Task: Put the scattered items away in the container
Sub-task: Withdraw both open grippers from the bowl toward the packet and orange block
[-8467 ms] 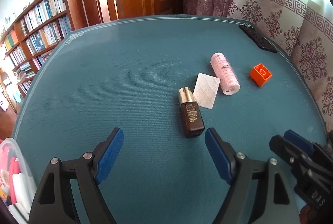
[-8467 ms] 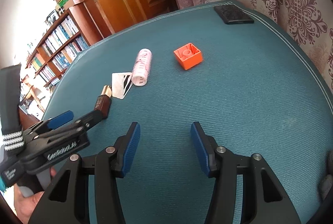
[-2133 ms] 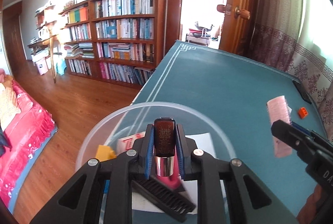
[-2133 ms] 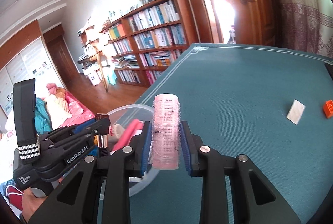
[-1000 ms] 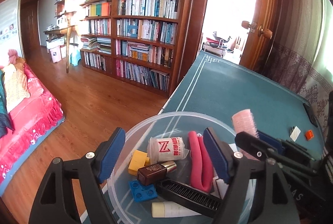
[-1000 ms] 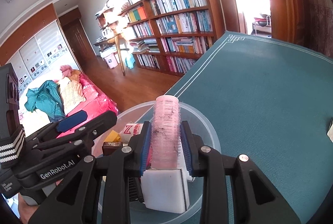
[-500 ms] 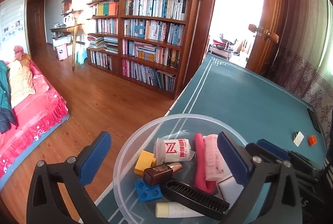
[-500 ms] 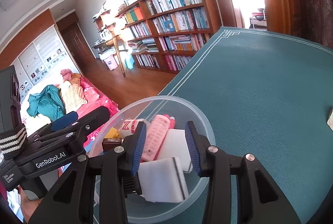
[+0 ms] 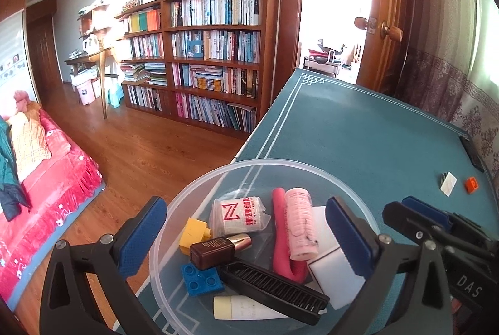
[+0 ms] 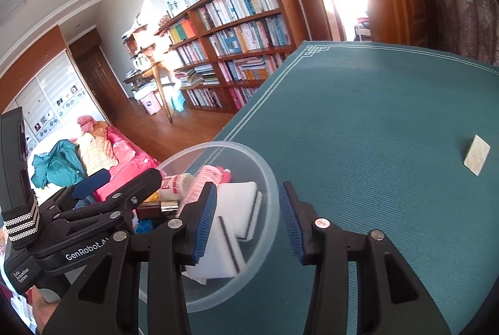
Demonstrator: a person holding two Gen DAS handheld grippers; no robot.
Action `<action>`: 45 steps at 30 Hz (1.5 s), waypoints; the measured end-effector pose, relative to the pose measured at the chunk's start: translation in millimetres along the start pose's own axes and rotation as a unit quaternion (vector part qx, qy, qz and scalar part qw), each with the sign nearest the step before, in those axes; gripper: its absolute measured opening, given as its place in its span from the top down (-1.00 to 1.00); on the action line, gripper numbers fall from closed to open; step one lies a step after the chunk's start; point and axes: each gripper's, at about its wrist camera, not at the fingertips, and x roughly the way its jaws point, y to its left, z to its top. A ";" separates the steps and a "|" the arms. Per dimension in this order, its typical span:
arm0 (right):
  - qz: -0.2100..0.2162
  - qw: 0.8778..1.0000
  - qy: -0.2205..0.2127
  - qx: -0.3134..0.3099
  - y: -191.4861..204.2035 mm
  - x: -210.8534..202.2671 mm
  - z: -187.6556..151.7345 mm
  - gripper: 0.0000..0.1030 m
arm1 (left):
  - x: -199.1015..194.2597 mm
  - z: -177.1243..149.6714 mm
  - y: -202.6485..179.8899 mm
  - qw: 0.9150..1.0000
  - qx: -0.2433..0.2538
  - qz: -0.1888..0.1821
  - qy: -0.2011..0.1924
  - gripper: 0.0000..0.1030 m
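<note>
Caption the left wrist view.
Open left hand-held gripper over clear bowl holding pink roller and brown bottle.

A white wrapped roll (image 9: pixel 237 215) in the clear container (image 9: pixel 199 182) bears a large red "Z" mark with red Chinese characters beside it, too small to read. Right of the container, the right gripper (image 9: pixel 436 221) body reads "DAS". In the right wrist view, left of the container (image 10: pixel 268 176), the left gripper (image 10: pixel 121 182) body reads "GenRobot.AI" and "Data Acquisition System"
</note>
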 end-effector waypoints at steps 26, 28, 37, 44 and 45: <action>-0.050 0.996 -0.013 0.074 -72.2 -42.2 -18.1 0.07 | -14.3 -1.8 -62.1 0.998 0.058 -0.010 -0.003 -0.99; -0.055 0.996 -0.013 0.075 -77.6 -46.0 -18.9 0.07 | -14.6 -1.8 -68.0 0.998 0.064 -0.011 -0.002 -0.99; -0.091 0.992 -0.018 0.091 -114.2 -66.1 -23.6 0.07 | -15.0 -4.4 -101.0 0.996 0.088 -0.024 0.001 -0.99; -0.132 0.985 -0.022 0.109 -150.9 -86.0 -30.6 0.06 | -11.5 -7.9 -133.0 0.993 0.111 -0.045 0.010 -0.99; -0.137 0.984 -0.022 0.112 -156.9 -90.1 -32.9 0.06 | -11.0 -8.7 -138.0 0.992 0.113 -0.049 0.012 -0.99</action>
